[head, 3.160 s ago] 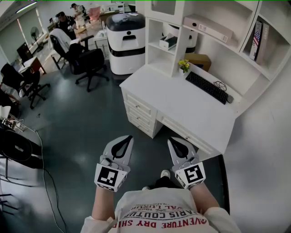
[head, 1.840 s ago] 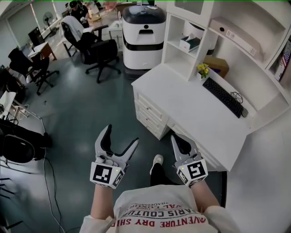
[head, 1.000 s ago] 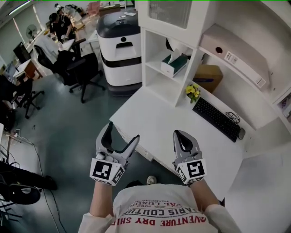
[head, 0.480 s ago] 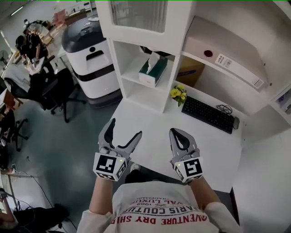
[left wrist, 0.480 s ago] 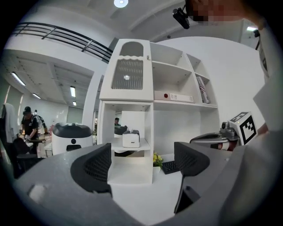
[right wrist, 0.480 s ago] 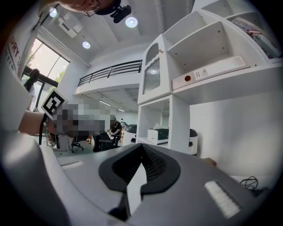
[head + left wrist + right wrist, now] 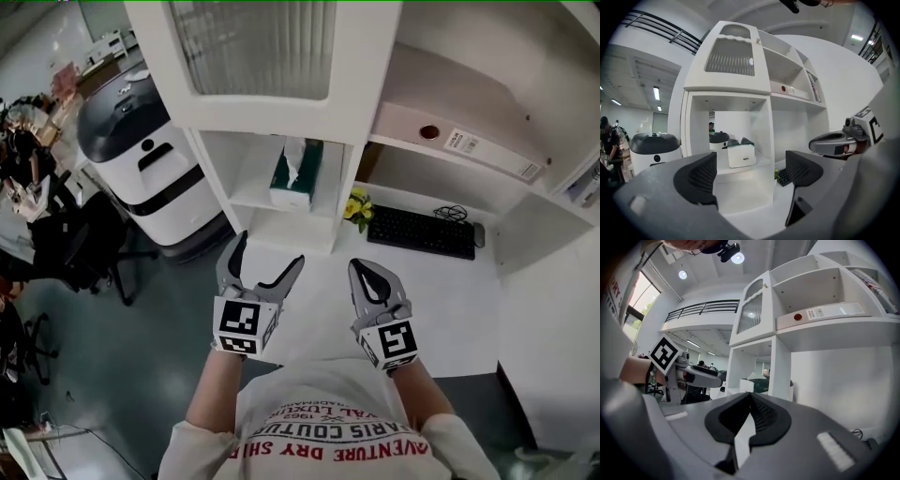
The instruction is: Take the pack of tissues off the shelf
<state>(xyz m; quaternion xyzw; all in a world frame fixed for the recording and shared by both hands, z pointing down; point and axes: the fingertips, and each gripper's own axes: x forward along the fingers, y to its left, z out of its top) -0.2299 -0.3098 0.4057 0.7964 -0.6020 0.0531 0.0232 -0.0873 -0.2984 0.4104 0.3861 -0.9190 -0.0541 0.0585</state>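
Nearer the shelf (image 7: pixel 247 192) than before, the left gripper (image 7: pixel 269 253) is holding its fingers (image 7: pixel 232 269) wide apart, empty; the right gripper (image 7: pixel 367 270) is holding its fingers closed. The pack of tissues (image 7: pixel 296 180) is sitting on the shelf, ahead of the left fingers.

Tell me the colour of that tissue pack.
The tissue pack is green and white, clearest in head view.
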